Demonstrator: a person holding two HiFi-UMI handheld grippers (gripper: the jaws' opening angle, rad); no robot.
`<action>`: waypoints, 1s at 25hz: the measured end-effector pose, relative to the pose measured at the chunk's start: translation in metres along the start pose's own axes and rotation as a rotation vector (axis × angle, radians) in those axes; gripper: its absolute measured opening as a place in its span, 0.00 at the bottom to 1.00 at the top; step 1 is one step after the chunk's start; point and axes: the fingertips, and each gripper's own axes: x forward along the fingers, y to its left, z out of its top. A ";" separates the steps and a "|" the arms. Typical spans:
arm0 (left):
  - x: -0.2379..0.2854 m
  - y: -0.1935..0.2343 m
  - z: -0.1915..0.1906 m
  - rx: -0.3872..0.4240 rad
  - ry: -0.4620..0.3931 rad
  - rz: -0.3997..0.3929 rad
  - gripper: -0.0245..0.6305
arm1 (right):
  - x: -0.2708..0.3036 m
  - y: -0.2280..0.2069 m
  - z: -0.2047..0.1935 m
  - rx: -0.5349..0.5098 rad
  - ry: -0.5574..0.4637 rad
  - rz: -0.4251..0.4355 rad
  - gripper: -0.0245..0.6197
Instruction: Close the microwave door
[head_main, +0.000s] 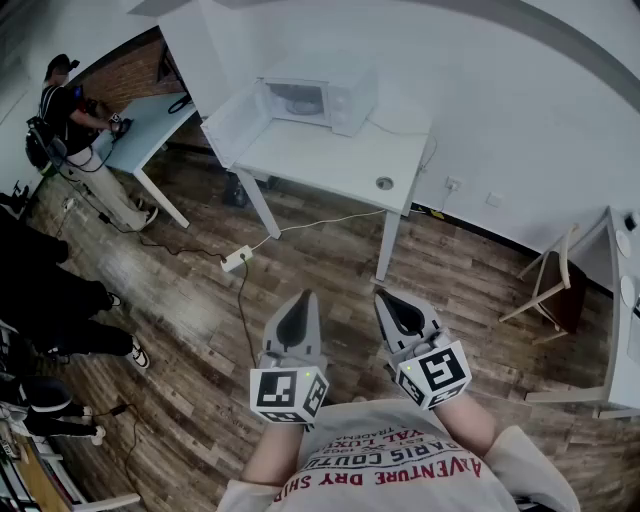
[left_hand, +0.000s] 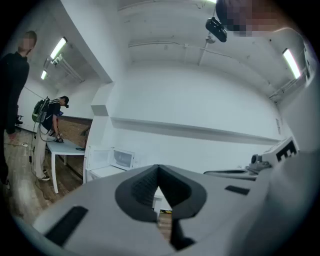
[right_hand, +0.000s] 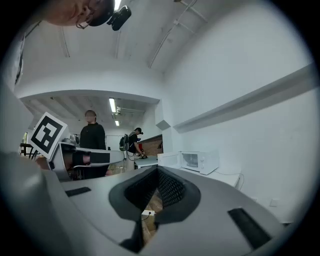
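Seen from head height, looking down across a dark wooden plank floor (head_main: 330, 250) toward a white rectangular table (head_main: 330, 160) set against a white wall. On the far end of that table, a white box-shaped microwave (head_main: 325, 98). Hinged at the microwave's left, a pale windowed microwave door (head_main: 236, 122), swung wide open and reaching out past the table's left edge. Near the table's front right corner, a small round grey object (head_main: 385, 183), too small to identify. On the floor in front of the table, a white power strip (head_main: 237, 260) with a trailing cable.

Well short of the table, low and close to the wearer's chest: a grey left gripper (head_main: 300, 305) and a grey right gripper (head_main: 392, 305), side by side. Fingers of both pressed together at the tips, pinching nothing, with only a sliver of floor visible through the gap behind the tips in each gripper view.

Judged as the approach stage: door untouched, closing not yet begun. Next, probably: walk up to the table's left side, bring one gripper against the door's outer face, and push it round toward the microwave until latched. Closed tips well suited to such a push.

Hard to make out: the door's handle and hinge, and any contents of the oven cavity. In the left gripper view, most of the table blocked by the gripper's own body. Far left of the table, a person in dark clothes (head_main: 65, 110) bent over a second table.
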 end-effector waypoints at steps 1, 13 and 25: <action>0.001 0.001 0.000 0.000 0.000 -0.002 0.03 | 0.001 0.000 0.000 0.001 0.000 0.000 0.05; 0.010 0.011 -0.004 0.006 0.011 -0.020 0.03 | 0.018 -0.005 -0.004 0.083 -0.021 -0.011 0.05; 0.026 0.062 0.001 0.043 0.027 -0.003 0.03 | 0.070 -0.006 -0.016 0.124 0.015 -0.017 0.05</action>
